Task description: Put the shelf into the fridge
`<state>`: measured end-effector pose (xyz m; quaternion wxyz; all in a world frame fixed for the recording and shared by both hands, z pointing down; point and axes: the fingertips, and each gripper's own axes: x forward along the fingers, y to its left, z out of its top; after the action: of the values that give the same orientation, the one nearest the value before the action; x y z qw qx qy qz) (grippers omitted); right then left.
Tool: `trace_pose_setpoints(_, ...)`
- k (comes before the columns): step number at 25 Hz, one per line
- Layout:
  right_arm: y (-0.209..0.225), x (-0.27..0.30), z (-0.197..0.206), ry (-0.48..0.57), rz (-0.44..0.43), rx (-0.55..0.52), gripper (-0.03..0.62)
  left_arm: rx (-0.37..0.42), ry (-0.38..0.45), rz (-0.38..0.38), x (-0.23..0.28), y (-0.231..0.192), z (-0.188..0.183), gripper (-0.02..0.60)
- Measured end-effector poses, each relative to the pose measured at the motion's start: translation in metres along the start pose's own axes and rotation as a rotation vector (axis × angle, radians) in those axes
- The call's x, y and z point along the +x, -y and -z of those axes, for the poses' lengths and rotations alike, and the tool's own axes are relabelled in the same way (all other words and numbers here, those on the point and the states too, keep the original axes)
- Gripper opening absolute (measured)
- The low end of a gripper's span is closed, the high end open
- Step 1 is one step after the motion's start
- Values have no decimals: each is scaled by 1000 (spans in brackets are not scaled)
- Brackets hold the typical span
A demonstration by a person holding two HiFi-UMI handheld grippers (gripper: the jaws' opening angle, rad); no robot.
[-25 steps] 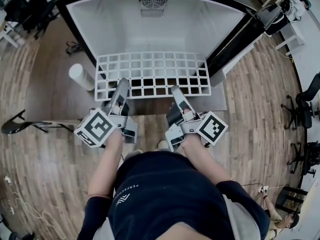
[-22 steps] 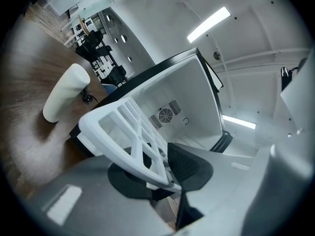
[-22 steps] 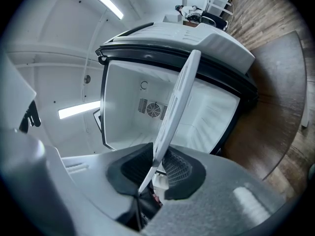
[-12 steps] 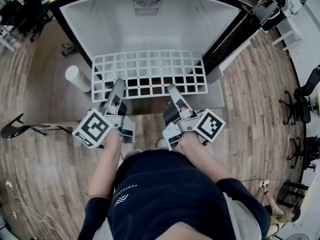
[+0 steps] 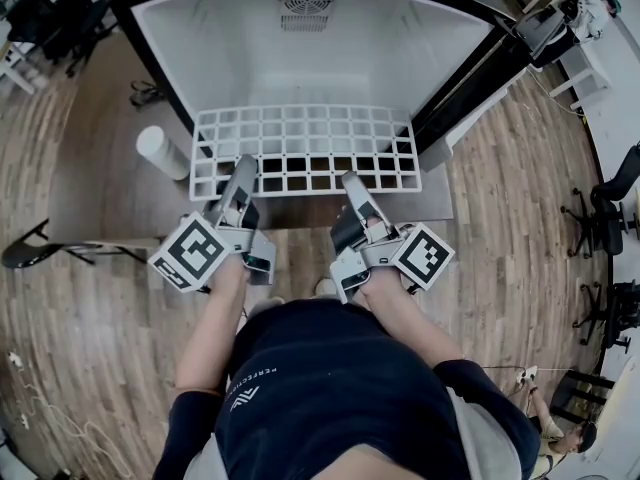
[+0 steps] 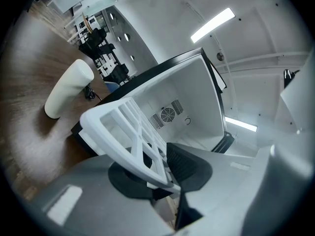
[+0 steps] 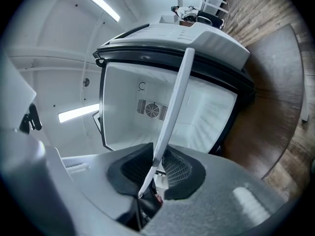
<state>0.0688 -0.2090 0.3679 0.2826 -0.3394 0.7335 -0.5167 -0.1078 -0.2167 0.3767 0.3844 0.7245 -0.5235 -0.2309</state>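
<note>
The white grid shelf [image 5: 300,110] hangs level in front of the open fridge [image 5: 300,58], its far edge at the fridge's mouth. My left gripper [image 5: 243,171] is shut on the shelf's near edge, left of middle. In the left gripper view the shelf [image 6: 133,127] runs out from between the dark pads [image 6: 189,163]. My right gripper [image 5: 352,182] grips the near edge right of middle. Its jaws are opening slightly, with the thin shelf edge [image 7: 174,102] still between the pads [image 7: 179,173] and touching them.
The fridge has white walls and a round fan grille [image 5: 300,1] at the back. Its dark door [image 5: 470,78] stands open to the right. A white cylinder [image 5: 162,152] stands on the wooden floor left of the shelf. Office chairs [image 5: 605,208] are far right.
Shelf and both grippers drifted a little left half a second ago and have come back right. Both grips on the shelf's near edge are unchanged.
</note>
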Motion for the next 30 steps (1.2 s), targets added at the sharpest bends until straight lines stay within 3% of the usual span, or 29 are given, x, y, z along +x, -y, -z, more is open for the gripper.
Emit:
trace_pose_setpoints(16,-1,12,-4,-39,18,-28,58,-42,6,31,12,-1,-12,101)
trace_pose_setpoints(30,1,34,-17,-96,35,-63,58,-19,17,48,33,-2,-22,105)
